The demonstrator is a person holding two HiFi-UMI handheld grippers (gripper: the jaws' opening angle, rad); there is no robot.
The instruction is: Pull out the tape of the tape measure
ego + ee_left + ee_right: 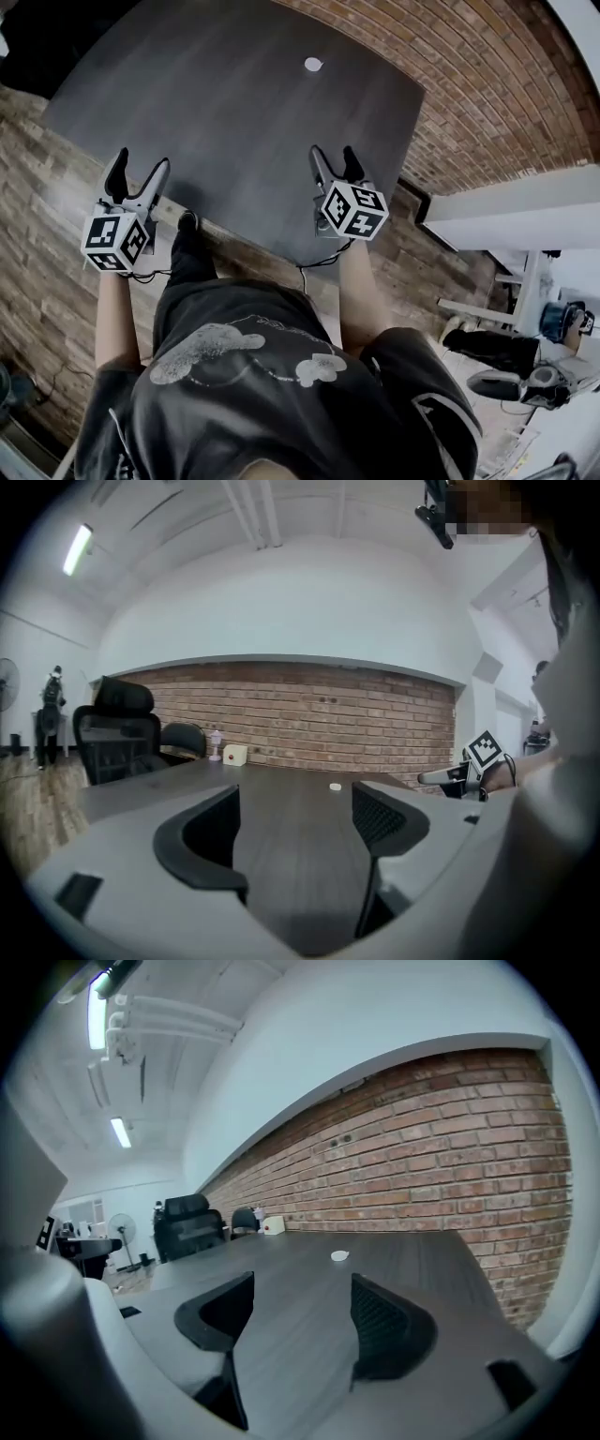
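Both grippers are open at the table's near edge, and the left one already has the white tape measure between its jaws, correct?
No. The left gripper is open but empty, as the left gripper view shows. The white tape measure lies far out on the table, untouched. The rest holds.

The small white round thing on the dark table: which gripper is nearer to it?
Right. The right gripper is almost straight before the white round thing; the left gripper is farther, off to its left.
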